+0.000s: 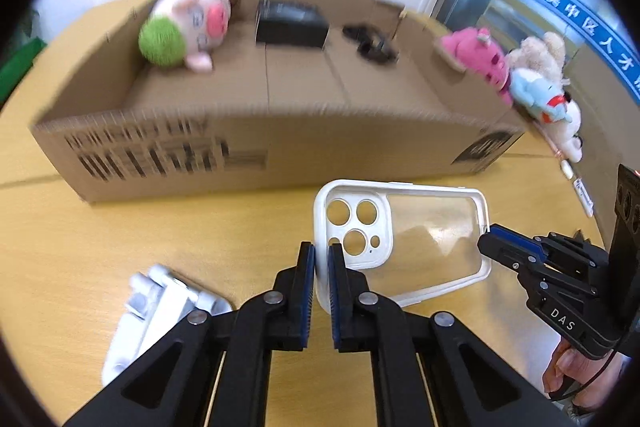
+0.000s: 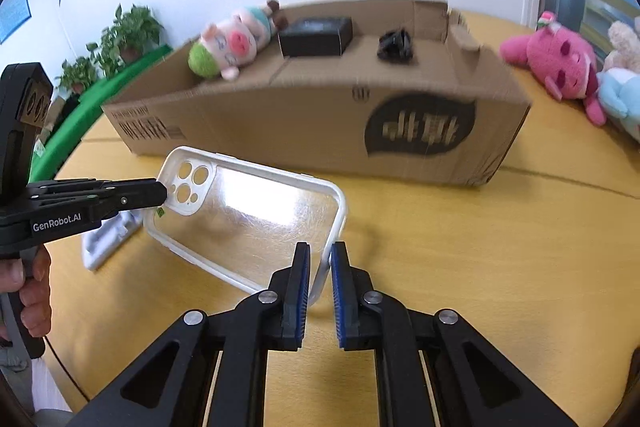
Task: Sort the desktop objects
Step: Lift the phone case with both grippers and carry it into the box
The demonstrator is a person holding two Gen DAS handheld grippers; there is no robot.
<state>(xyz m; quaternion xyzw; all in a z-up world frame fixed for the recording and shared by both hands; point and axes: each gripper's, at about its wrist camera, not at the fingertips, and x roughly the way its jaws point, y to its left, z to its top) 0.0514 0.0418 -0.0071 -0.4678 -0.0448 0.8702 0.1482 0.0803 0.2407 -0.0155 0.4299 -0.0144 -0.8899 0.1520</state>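
Note:
A clear phone case with a white rim (image 1: 424, 239) is held above the yellow table (image 1: 80, 247) by both grippers. My left gripper (image 1: 322, 259) is shut on its camera-hole end. My right gripper (image 2: 320, 263) is shut on the opposite end of the case (image 2: 256, 211); it also shows in the left wrist view (image 1: 490, 241). The left gripper shows in the right wrist view (image 2: 160, 193). Behind stands an open cardboard box (image 1: 256, 147) holding a pig plush (image 1: 192, 23), a black box (image 1: 290, 23) and a small black object (image 1: 370, 43).
A white plastic device (image 1: 156, 311) lies on the table at the front left. Pink, beige and blue plush toys (image 1: 520, 71) lie to the right of the cardboard box. Potted plants (image 2: 120, 39) stand at the far left by the wall.

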